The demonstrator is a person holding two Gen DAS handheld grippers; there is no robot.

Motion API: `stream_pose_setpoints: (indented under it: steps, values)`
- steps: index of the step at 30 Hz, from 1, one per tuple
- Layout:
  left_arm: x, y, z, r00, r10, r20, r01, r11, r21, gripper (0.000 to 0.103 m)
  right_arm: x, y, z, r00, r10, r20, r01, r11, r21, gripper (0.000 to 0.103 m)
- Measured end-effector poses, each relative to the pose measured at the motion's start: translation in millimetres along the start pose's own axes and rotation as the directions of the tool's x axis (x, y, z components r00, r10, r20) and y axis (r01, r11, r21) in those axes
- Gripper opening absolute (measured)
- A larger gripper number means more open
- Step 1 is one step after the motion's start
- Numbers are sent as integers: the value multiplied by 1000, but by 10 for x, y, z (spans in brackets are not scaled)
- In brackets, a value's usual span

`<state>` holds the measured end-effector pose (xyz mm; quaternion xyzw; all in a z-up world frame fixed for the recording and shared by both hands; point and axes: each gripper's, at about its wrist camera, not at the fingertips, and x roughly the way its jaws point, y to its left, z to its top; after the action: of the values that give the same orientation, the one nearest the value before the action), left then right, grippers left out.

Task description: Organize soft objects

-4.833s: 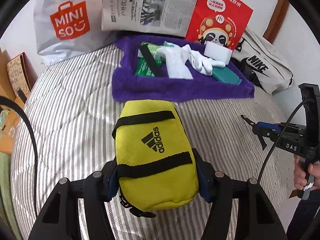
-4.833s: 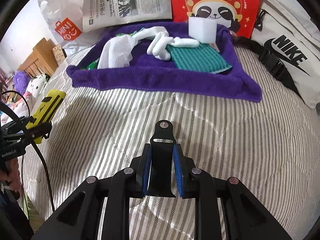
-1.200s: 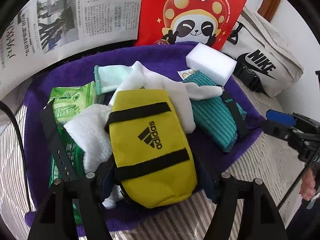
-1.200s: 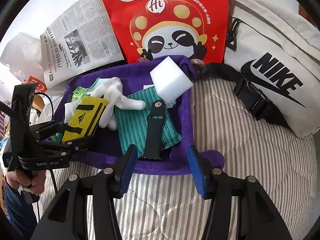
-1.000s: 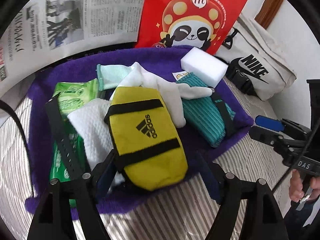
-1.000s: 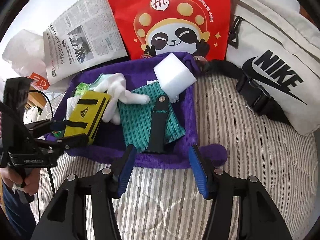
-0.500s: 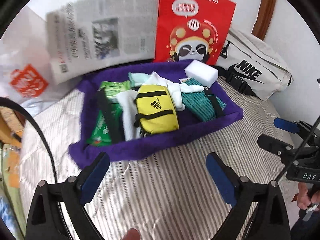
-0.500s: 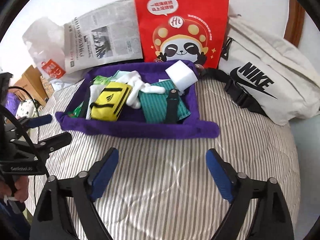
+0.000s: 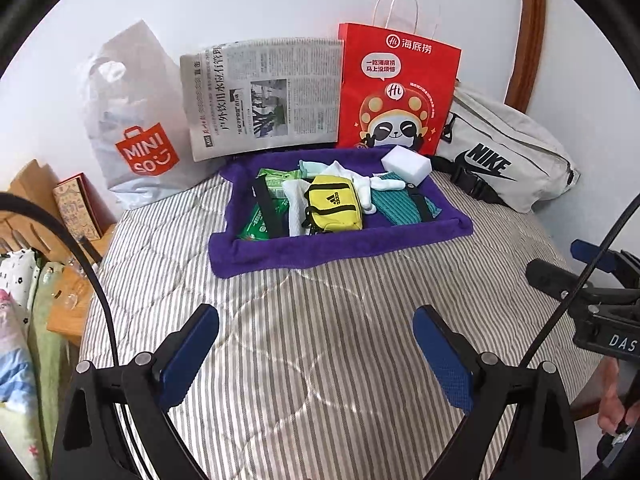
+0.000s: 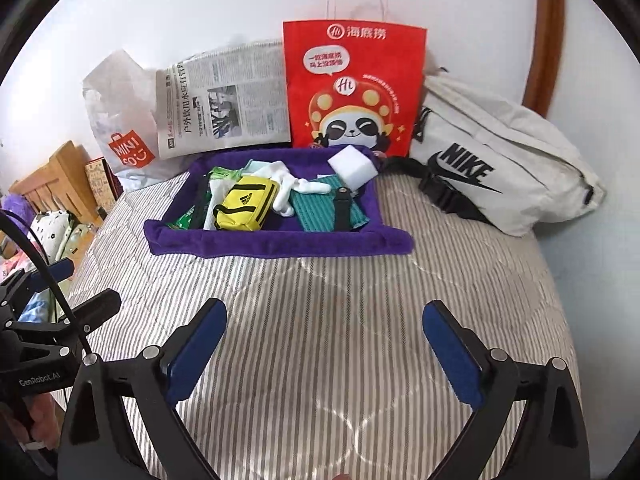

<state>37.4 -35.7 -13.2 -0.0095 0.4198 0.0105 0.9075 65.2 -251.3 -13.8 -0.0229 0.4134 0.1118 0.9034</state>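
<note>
A purple fabric tray (image 9: 340,248) sits at the back of the striped bed. In it lie a yellow Adidas pouch (image 9: 334,208), white gloves (image 9: 360,184), a teal cloth (image 9: 396,204) with a black strap on it, a white sponge (image 9: 406,164) and green packets (image 9: 260,220). My left gripper (image 9: 315,312) hangs open over bare bedding well in front of the tray, nothing between its pads. My right gripper (image 10: 325,305) is likewise back from the tray (image 10: 280,246), its jaws opening and empty. The pouch (image 10: 246,204) rests untouched.
Behind the tray stand a Miniso plastic bag (image 9: 140,120), a newspaper (image 9: 264,96) and a red panda paper bag (image 9: 396,92). A white Nike waist bag (image 9: 500,160) lies at the right. Wooden furniture (image 9: 68,208) borders the bed's left edge.
The left gripper let go of the yellow pouch in the tray and the right released the black strap onto the teal cloth. Both then opened wide and drew back and up.
</note>
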Motion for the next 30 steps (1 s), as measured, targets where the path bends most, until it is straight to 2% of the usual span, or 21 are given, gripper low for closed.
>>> stream_pose_setpoints:
  steps: [9, 20, 30]
  values:
    - [-100, -46, -151, 1000, -2, 5, 2, 1000, -11, 98, -138, -33, -177, 1000, -23, 3, 23, 1000, -4, 98]
    - [-201, -113, -215, 1000, 11, 9, -11, 1000, 4, 98, -247, -44, -242, 999, -32, 19, 32, 999, -4, 98]
    - [-261, -64, -256, 1000, 14, 8, -13, 1000, -20, 98, -254, -28, -262, 999, -33, 18, 33, 999, -3, 98]
